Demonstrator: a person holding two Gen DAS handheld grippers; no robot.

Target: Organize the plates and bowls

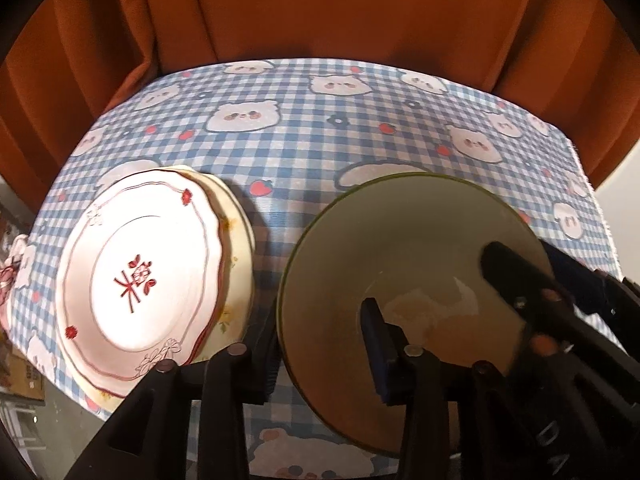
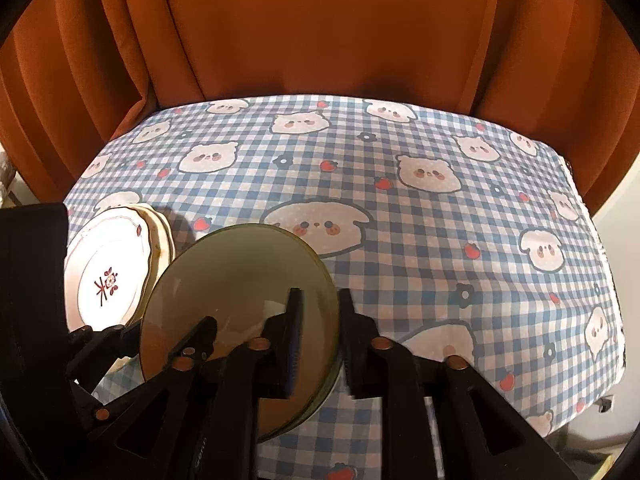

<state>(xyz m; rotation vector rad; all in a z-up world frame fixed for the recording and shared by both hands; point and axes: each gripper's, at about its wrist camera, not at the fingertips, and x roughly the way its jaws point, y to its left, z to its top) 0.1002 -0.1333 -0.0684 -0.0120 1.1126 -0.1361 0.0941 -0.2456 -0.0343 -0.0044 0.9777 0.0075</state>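
Observation:
A green bowl (image 1: 404, 256) (image 2: 240, 280) is held tilted above the table by both grippers. My left gripper (image 1: 320, 344) grips its left rim, one finger inside, one outside. My right gripper (image 2: 320, 336) grips its right rim the same way; it shows in the left wrist view (image 1: 532, 276). A stack of white plates (image 1: 136, 276) (image 2: 112, 272) with red patterns sits on the table to the left of the bowl.
The table carries a blue checked cloth (image 2: 440, 240) with bear prints. An orange curtain (image 2: 320, 40) hangs behind the table. The table's right edge (image 2: 612, 280) and left edge (image 1: 48, 360) are in view.

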